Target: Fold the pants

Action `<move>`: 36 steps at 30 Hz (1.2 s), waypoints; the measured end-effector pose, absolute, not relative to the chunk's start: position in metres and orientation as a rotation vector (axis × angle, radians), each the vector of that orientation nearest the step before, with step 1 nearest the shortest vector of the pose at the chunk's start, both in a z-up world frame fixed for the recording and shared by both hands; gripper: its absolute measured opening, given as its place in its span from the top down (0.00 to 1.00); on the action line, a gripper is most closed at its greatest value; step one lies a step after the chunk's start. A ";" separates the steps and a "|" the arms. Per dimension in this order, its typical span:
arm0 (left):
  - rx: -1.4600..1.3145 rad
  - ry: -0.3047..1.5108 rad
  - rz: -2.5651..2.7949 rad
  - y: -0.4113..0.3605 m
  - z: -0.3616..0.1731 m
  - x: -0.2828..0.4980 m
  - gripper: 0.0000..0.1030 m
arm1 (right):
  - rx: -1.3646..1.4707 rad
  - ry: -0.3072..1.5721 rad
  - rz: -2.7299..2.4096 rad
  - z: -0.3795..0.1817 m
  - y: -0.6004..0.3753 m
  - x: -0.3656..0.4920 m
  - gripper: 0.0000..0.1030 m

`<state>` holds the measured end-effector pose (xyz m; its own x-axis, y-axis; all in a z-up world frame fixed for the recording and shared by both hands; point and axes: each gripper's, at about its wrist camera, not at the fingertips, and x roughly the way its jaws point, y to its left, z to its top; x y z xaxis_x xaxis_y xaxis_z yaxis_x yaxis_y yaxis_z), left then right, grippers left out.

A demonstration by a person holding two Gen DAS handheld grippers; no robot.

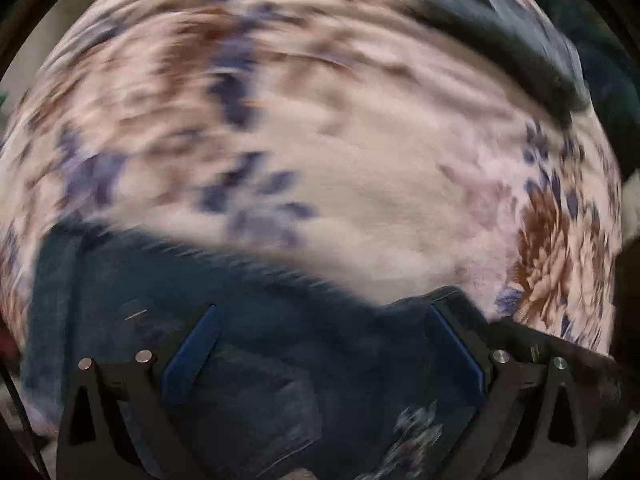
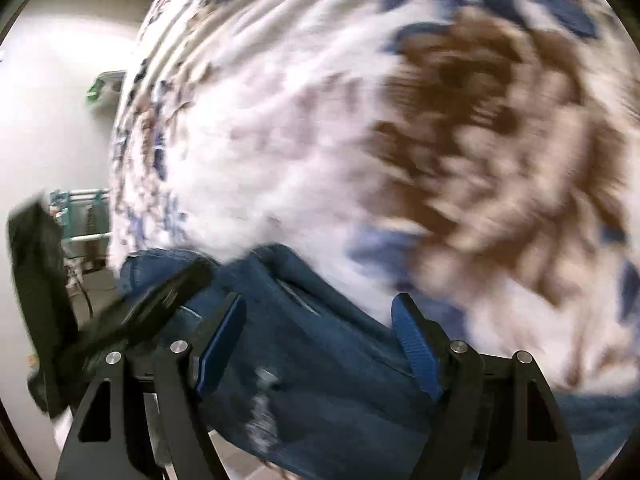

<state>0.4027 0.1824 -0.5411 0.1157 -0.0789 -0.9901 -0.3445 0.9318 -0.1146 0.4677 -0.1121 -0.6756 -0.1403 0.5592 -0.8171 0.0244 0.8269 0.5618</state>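
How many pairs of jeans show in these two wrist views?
1, as far as the blur allows. The dark blue jeans lie on the floral blanket, under the left claw and the right claw. Others may be out of frame.

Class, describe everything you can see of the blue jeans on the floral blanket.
The jeans are dark blue denim with stitched seams and a frayed, pale patch. They lie crumpled, not yet neatly folded, on a blanket with a brown and blue floral print. Both views are blurred; denim fills the space between each gripper's open jaws, but no grip shows.

Floral blanket (image 1: 360, 184) in cream, brown, blue; white wall (image 2: 60, 128); teal rack (image 2: 90, 200) beside it.
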 end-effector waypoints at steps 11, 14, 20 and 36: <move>-0.745 1.253 0.489 0.275 -0.490 0.260 0.00 | 0.463 1.722 0.464 -0.704 -0.066 0.489 0.86; -0.936 1.171 0.508 0.294 -0.502 0.226 0.00 | 0.437 1.713 0.451 -0.682 -0.067 0.484 0.54; -1.228 1.105 0.397 0.306 -0.571 0.232 0.00 | 0.378 1.614 0.381 -0.631 -0.093 0.433 0.29; -1.178 0.964 0.348 0.304 -0.598 0.274 0.44 | 0.522 1.624 0.156 -0.636 -0.163 0.335 0.29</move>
